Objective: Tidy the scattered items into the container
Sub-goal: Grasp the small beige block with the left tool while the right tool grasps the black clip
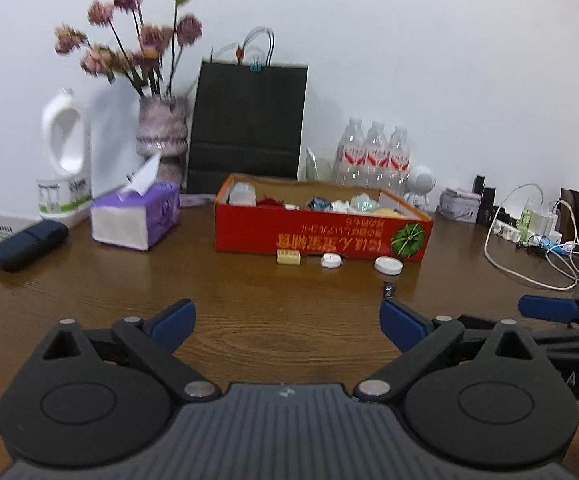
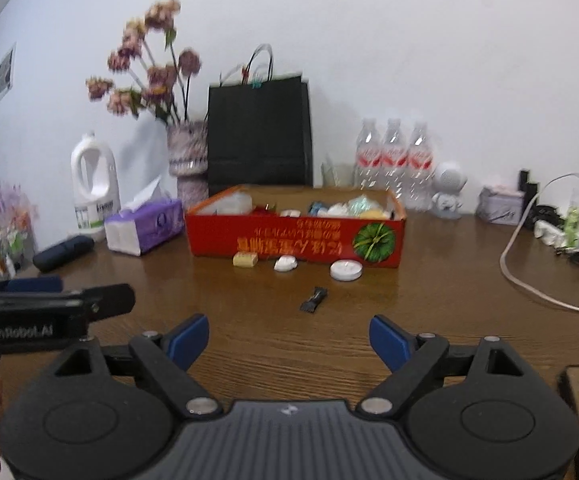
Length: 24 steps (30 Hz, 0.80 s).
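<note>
A red cardboard box [image 1: 321, 236] [image 2: 293, 238] with several small items inside stands mid-table. In front of it lie a yellow packet [image 1: 288, 257] [image 2: 245, 259], a small white piece [image 1: 331, 260] [image 2: 285, 264], a round white lid [image 1: 388, 266] [image 2: 345, 270] and a small black item [image 1: 388, 290] [image 2: 313, 299]. My left gripper [image 1: 287, 326] is open and empty, well short of them. My right gripper [image 2: 289, 340] is open and empty, just short of the black item. Each gripper shows at the edge of the other's view.
A purple tissue box [image 1: 135, 218], a dark case [image 1: 29, 245], a white jug [image 1: 65, 160], a flower vase [image 1: 161, 128], a black paper bag [image 1: 249, 128], three water bottles [image 1: 373, 156] and a white figurine [image 1: 419, 188] line the back. Cables and chargers [image 1: 537, 236] lie right.
</note>
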Each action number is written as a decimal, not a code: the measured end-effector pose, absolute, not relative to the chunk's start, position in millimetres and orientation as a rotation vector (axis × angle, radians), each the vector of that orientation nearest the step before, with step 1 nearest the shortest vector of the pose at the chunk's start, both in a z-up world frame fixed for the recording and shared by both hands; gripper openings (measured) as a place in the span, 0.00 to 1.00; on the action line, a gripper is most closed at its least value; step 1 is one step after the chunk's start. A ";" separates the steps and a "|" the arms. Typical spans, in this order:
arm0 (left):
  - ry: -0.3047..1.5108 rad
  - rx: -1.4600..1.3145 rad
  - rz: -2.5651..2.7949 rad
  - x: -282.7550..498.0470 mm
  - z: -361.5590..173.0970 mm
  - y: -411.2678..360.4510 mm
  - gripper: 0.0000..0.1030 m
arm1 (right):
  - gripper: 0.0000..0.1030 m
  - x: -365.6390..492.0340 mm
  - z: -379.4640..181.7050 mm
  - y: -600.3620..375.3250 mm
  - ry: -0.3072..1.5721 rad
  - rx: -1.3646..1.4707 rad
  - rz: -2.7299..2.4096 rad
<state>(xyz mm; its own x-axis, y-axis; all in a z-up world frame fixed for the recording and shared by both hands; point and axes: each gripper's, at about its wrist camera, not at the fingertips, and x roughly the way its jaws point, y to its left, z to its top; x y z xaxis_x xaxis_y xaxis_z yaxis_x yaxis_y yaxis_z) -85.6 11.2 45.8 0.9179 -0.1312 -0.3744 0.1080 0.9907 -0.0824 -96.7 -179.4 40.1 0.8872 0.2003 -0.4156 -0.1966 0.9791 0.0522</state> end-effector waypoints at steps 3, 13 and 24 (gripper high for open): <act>0.422 -0.057 -0.135 -49.4 43.9 15.8 0.85 | 0.66 -57.9 35.1 -176.0 0.499 0.020 0.219; 0.581 0.003 -0.196 91.5 36.0 5.9 0.57 | 0.20 64.3 12.9 -168.9 0.680 0.008 0.165; 0.665 0.024 -0.212 168.5 11.5 -17.6 0.49 | 0.05 74.6 4.1 -179.6 0.650 0.000 0.199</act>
<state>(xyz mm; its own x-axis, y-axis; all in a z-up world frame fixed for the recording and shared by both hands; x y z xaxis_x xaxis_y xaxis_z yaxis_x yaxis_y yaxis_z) 168.5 -17.6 11.5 0.7661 -0.1880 -0.6146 0.2032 0.9781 -0.0460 74.6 -179.6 4.1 0.7774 0.1844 -0.6014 -0.1844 0.9809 0.0625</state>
